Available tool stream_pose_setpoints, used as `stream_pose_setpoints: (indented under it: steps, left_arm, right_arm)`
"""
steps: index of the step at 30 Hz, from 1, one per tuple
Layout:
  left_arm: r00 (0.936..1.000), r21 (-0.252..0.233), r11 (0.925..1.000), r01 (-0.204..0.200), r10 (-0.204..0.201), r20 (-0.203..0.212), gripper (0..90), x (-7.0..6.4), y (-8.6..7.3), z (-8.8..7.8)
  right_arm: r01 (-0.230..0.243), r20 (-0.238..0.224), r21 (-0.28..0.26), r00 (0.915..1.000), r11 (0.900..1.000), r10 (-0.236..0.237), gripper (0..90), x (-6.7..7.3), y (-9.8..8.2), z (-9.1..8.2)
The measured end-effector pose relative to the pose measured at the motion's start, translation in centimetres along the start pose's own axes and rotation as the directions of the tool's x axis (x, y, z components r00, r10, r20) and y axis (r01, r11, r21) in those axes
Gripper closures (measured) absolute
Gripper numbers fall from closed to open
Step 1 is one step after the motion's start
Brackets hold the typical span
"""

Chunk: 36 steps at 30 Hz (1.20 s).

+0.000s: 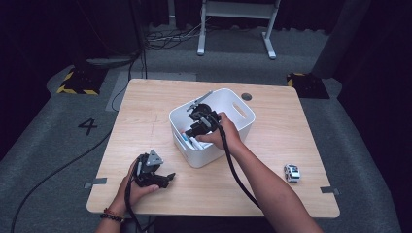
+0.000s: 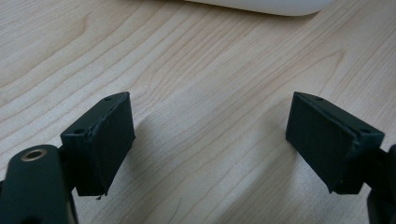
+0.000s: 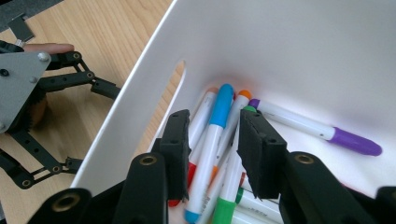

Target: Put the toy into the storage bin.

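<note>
Seen from above the person's side, the high view looks forward and down over the counter point(image 1: 145, 102). The left tool point(image 2: 210, 135) camera skims the wood close up; the right tool point(image 3: 212, 144) camera peers into the white bin point(image 3: 299, 51), which all three views share.

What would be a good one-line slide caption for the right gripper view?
Right gripper reaches into the white bin, fingers straddling a blue-capped marker among other markers.

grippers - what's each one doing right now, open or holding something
left gripper: open, empty, over the table.
right gripper: open, in the white bin, blue marker between its jaws, not gripped.
</note>
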<state>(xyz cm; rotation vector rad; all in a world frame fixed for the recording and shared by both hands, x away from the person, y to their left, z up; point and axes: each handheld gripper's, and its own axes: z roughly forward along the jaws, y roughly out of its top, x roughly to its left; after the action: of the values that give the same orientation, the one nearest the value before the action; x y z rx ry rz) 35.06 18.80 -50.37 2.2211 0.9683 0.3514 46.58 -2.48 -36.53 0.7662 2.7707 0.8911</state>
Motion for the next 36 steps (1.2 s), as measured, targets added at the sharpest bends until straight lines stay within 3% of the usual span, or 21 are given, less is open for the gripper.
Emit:
stream_pose_setpoints:
  steps: [5, 18, 27, 31, 34, 36]
  left_arm:
    - [1.0, 0.0, 1.0, 0.0, 0.0, 0.0, 15.5, 0.0, 0.0, 0.0]
    - [1.0, -0.001, 1.0, 0.002, -0.002, 0.0, 15.5, 0.0, 0.0, 0.0]
    - [1.0, -0.001, 1.0, 0.002, -0.002, 0.0, 15.4, 0.0, 0.0, 0.0]
    - [1.0, -0.001, 1.0, 0.001, -0.001, 0.0, 15.4, 0.0, 0.0, 0.0]
    - [1.0, -0.002, 1.0, 0.003, -0.003, 0.001, 15.4, 0.0, 0.0, 0.0]
    - [1.0, 0.0, 1.0, 0.002, -0.002, 0.001, 15.4, 0.0, 0.0, 0.0]
  right_arm:
    - [0.014, 0.016, -0.045, 0.9998, 0.999, -0.014, 63.1, -0.2, -0.3, -1.1]
    - [0.043, 0.062, -0.151, 0.9975, 0.988, -0.034, 55.9, -0.6, -3.0, -6.7]
    - [0.03, 0.116, -0.209, 0.9933, 0.978, -0.006, 42.0, -1.8, -6.5, -10.3]
    - [0.034, 0.174, -0.207, 0.9847, 0.978, 0.003, 32.2, -2.2, -8.7, -11.8]
    - [0.029, 0.185, -0.228, 0.9827, 0.973, 0.014, 28.8, -2.5, -9.9, -12.6]
    - [0.029, 0.22, -0.229, 0.9752, 0.973, 0.023, 26.1, -2.7, -11.7, -13.6]
